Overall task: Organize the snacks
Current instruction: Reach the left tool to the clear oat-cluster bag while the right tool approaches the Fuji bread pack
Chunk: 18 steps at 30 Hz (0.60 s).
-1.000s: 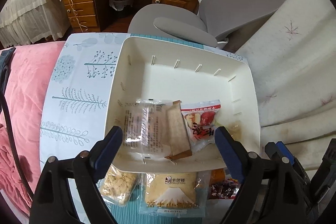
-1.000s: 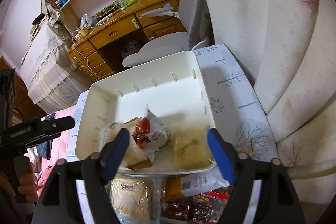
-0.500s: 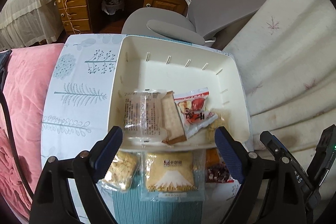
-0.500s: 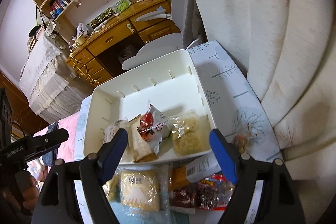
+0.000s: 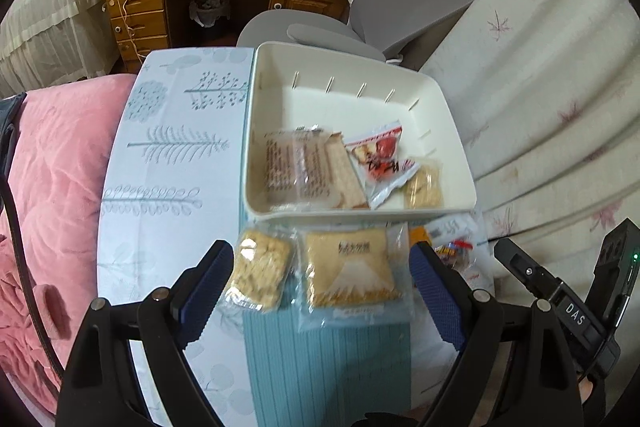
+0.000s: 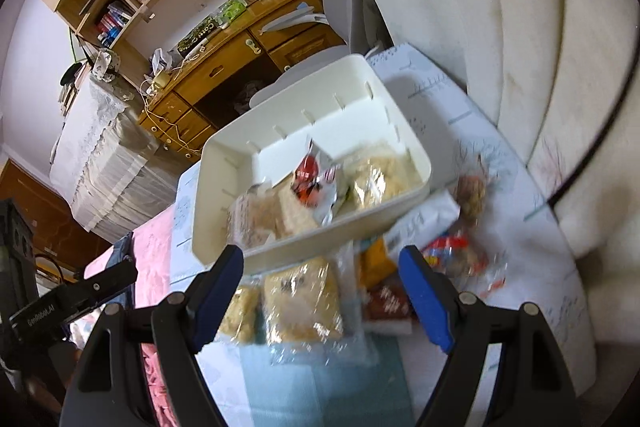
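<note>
With your left hand-held gripper (image 5: 320,279) gaping and empty over the bread packet (image 5: 350,273) on the table (image 5: 176,163) (just before the white bin (image 5: 460,155)), lower squarely and pinch its edges, not the crinkly film.

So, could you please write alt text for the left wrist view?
The open left gripper hovers above two wrapped snacks, a cracker packet and a mountain-printed bread packet, lying on a tree-patterned tablecloth. Just beyond them, a white bin holds four more packets.
</note>
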### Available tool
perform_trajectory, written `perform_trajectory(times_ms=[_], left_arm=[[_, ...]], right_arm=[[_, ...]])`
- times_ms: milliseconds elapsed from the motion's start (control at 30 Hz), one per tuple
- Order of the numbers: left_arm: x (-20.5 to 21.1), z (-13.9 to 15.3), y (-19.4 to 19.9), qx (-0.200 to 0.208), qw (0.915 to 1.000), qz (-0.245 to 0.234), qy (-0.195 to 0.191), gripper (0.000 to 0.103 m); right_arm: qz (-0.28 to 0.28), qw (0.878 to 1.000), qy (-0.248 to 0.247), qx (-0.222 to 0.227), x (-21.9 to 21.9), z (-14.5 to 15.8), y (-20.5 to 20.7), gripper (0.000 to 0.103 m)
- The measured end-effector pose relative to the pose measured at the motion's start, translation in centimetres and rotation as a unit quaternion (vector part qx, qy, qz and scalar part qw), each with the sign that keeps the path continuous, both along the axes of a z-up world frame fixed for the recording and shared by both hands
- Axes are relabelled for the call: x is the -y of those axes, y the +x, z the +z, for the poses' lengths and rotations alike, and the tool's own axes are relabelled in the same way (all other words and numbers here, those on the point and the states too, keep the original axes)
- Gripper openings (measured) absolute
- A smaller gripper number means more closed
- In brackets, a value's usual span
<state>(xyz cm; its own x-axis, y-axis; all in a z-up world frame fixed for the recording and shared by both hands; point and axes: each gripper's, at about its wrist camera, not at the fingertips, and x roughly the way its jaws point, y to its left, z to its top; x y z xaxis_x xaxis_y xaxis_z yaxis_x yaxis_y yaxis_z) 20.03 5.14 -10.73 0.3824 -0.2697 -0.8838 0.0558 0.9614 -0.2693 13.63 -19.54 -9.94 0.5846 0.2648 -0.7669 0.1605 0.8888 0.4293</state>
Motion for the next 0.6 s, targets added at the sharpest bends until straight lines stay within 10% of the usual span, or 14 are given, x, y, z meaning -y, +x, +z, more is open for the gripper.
perform_trajectory(times_ms=[600], left_arm=[[-3.8,-3.2,-5.3,-0.020,0.9992,-0.031,0.015,0.089]], right_arm=[[-0.085,0.983,0.148,-0.074,-2.3,-4.9,-6.4,0.081]])
